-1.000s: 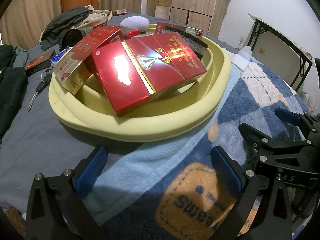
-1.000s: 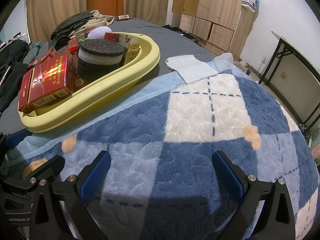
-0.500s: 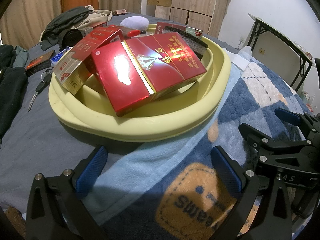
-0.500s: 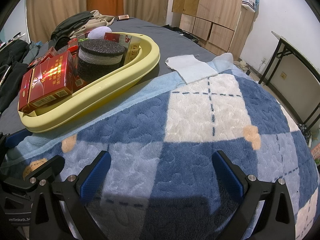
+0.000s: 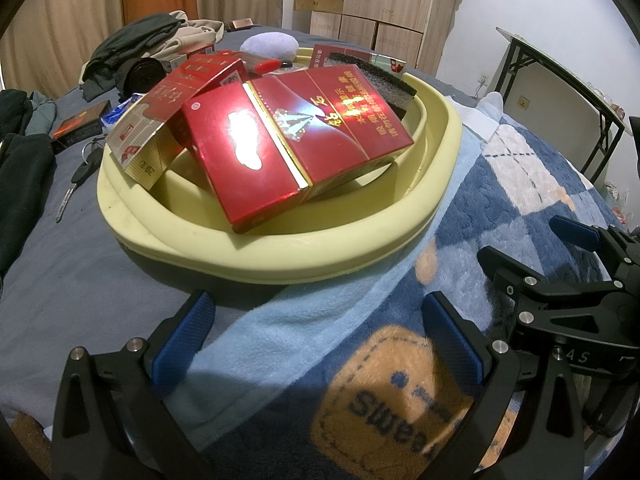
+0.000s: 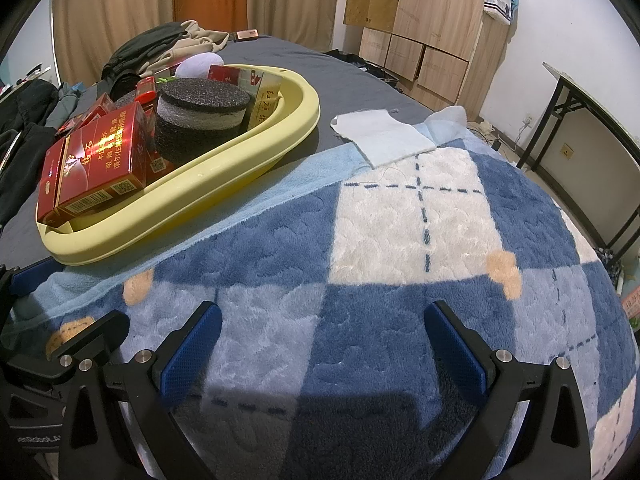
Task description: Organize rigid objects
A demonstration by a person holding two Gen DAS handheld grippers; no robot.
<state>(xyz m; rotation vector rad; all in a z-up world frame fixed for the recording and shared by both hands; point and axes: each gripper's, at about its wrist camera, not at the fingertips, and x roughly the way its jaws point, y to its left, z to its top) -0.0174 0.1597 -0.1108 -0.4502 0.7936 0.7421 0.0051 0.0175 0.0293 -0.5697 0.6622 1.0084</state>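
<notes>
A pale yellow oval plastic basin (image 5: 276, 264) sits on a bed covered by a dark grey sheet (image 5: 60, 280), its near edge resting on a fluffy blue-and-white checked blanket (image 6: 400, 240). Inside the basin, a large glossy red cigarette carton (image 5: 296, 140) lies tilted across the top, leaning on the rim. To its left a smaller red-and-silver cigarette carton (image 5: 176, 116) is propped at an angle, and behind it a round black-and-grey foam block (image 6: 202, 114) stands against the far wall of the basin. A lilac round cushion (image 5: 270, 46) shows just beyond the far rim. On the sheet to the left of the basin lie a dark key (image 5: 76, 184) and a small black-and-orange box (image 5: 78, 124); a heap of dark and beige clothes (image 5: 148, 44) is further back. The left gripper (image 5: 316, 340) hangs above the blanket edge just in front of the basin, its blue-padded fingers (image 5: 182, 344) spread wide with nothing between them. The right gripper (image 6: 322, 354) hovers over the blanket to the right of the basin, likewise spread apart and holding nothing. A white cloth (image 6: 380, 138) lies flat on the bed beyond the blanket.
</notes>
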